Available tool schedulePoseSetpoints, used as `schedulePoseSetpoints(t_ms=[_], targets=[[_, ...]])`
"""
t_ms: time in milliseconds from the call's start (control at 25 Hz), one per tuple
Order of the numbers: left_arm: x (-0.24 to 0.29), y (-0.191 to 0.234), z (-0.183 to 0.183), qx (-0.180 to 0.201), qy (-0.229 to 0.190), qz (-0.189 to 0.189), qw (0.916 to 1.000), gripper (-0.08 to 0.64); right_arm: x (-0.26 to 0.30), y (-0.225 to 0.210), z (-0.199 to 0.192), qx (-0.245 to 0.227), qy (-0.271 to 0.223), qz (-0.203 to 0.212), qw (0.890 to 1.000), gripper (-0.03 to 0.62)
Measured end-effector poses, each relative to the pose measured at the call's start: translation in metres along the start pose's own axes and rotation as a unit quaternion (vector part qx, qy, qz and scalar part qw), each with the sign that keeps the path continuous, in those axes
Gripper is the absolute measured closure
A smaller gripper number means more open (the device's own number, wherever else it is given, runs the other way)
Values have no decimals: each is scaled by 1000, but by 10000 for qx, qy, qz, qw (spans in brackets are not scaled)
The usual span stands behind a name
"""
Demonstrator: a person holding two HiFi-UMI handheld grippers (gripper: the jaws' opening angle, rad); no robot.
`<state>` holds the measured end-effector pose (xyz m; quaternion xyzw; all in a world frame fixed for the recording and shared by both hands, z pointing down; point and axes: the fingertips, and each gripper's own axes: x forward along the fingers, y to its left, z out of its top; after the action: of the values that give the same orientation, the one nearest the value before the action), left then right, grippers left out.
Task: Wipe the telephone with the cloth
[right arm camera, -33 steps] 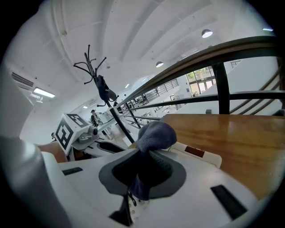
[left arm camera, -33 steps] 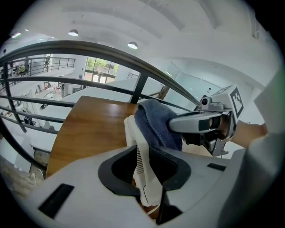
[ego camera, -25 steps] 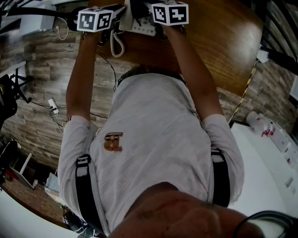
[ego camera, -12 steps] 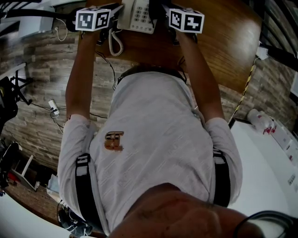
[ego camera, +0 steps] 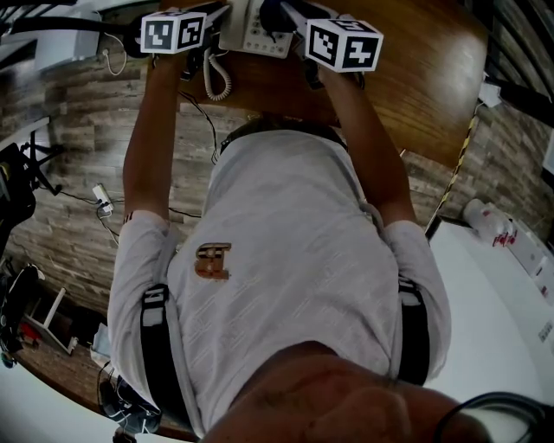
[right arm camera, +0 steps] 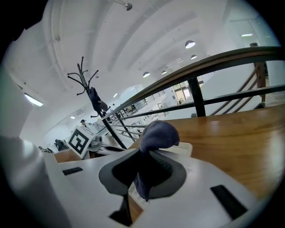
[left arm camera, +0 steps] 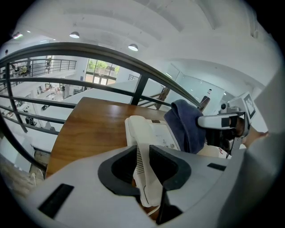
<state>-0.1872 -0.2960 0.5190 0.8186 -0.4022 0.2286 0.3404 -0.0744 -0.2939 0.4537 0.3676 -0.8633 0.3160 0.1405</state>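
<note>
Cream plastic desk telephone (ego camera: pixel 247 39) on brown wooden table (left arm camera: pixel 89 129): cut off at head view's top edge. Its handset (left arm camera: pixel 133 129) runs lengthwise away from left gripper (left arm camera: pixel 143 155), w/ jaws pinching near end. Right gripper (right arm camera: pixel 140 167) clamps dark-blue cloth (right arm camera: pixel 156 133), bunched over tel.

Occluded / cropped items
Head view: telephone (ego camera: pixel 253 33) cropped by top edge, ahead of right gripper (right arm camera: pixel 142 171); cloth (ego camera: pixel 270 12) mostly hidden behind that claw.

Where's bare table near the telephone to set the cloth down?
Bare wood runs from the telephone out to the railing, and right of the right hand-held gripper to the table edge. Crowded over the telephone: left hand-held gripper on the handset, cloth in the right one.
</note>
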Motion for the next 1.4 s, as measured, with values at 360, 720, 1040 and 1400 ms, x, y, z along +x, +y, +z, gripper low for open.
schedulePoseSetpoints(t_ms=[360,720,1040,1400], targets=[[1,-5,-1,-42,-38,-37,10000,465,41,50,-28,184,302,645,9973,532],[1,-9,1,-24,-52,-48,10000,465,53,23,-46,250,570,125,9980,532],[1,-7,2,-19,-53,-43,10000,465,39,-10,-58,310,668,-292,9969,532],[0,-4,2,-29,-32,-30,10000,465,6,-49,-68,541,628,-690,9942,532]])
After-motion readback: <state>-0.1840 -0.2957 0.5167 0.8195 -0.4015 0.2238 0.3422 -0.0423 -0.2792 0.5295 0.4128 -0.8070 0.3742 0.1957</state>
